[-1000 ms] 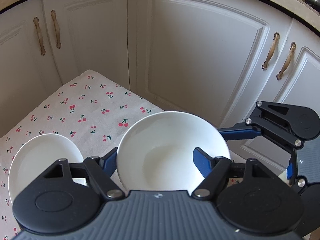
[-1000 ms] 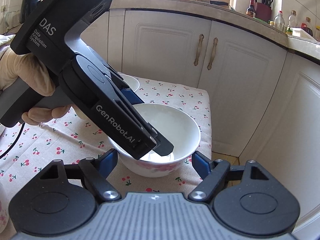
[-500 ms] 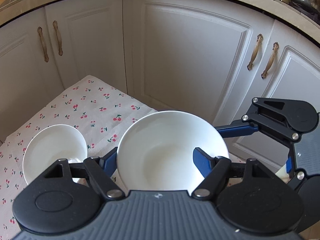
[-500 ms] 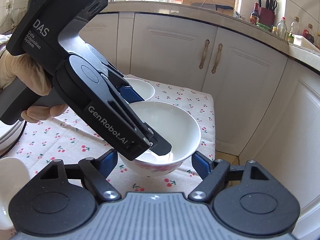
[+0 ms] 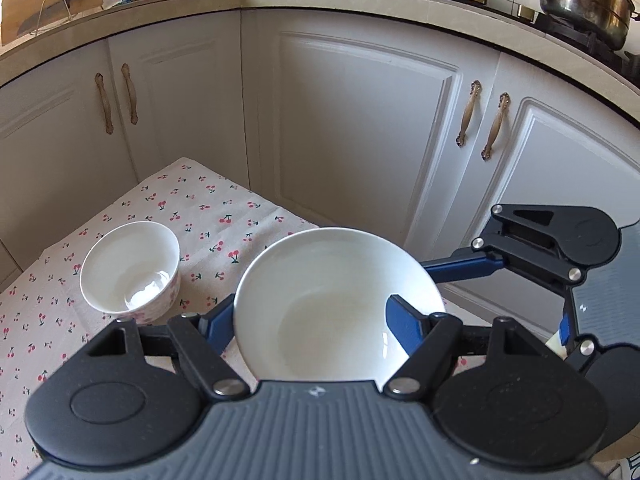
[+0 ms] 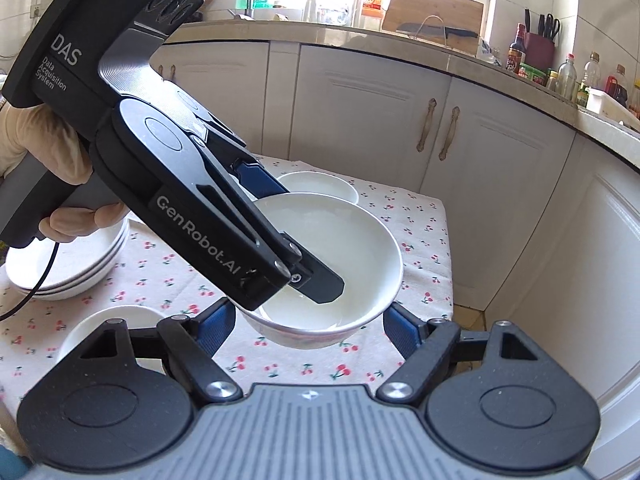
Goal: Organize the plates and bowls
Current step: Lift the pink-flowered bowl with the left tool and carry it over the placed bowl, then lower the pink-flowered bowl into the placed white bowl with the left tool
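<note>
Right wrist: left gripper point(image 6: 276, 240) reads "GenRobot.AI", "DAS".

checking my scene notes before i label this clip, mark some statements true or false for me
1. The small bowl stands on the cherry-print tablecloth. True.
2. One finger of the left hand-held gripper reaches inside the large white bowl. True.
3. The cupboard doors behind the table stand open. False: all those in view are closed.
4. The stack of plates sits on the kitchen counter. False: it sits on the tablecloth, at the left of the right wrist view.
</note>
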The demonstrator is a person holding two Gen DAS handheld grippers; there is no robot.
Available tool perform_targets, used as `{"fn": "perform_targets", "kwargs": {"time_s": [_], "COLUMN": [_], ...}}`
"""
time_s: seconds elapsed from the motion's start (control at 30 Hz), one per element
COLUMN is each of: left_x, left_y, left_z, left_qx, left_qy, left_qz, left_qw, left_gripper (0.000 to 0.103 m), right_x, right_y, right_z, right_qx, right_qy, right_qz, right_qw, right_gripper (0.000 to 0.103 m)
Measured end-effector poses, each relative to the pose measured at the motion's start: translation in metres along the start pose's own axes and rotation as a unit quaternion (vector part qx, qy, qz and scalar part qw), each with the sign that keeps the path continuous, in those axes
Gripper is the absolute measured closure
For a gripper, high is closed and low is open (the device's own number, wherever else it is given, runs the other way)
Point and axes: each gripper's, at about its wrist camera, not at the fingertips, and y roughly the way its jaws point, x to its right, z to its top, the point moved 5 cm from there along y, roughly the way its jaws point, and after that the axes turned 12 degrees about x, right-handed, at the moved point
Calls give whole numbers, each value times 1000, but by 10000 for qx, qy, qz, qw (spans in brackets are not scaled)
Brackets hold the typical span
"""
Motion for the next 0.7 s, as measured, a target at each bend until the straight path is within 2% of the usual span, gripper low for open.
{"fn": "perform_targets", "kwargs": {"time_s": [0.3, 0.7], "left_x": [11, 14], "left_y": [-47, -79], "left_z": [-17, -49], "left_qx": [78, 82], "left_qy": [-93, -403], "left_qz": [198, 318], "left_qw": [9997, 9986], "left_gripper": [26, 26], "right_x": [-38, -74], "right_y": [-30, -39], "right_z": [5, -4], "right_qx": [91, -24], "right_qy": [-67, -51], "right_qz": [159, 388], "right_qw": [9998, 9992], "right_gripper": [19, 19]}}
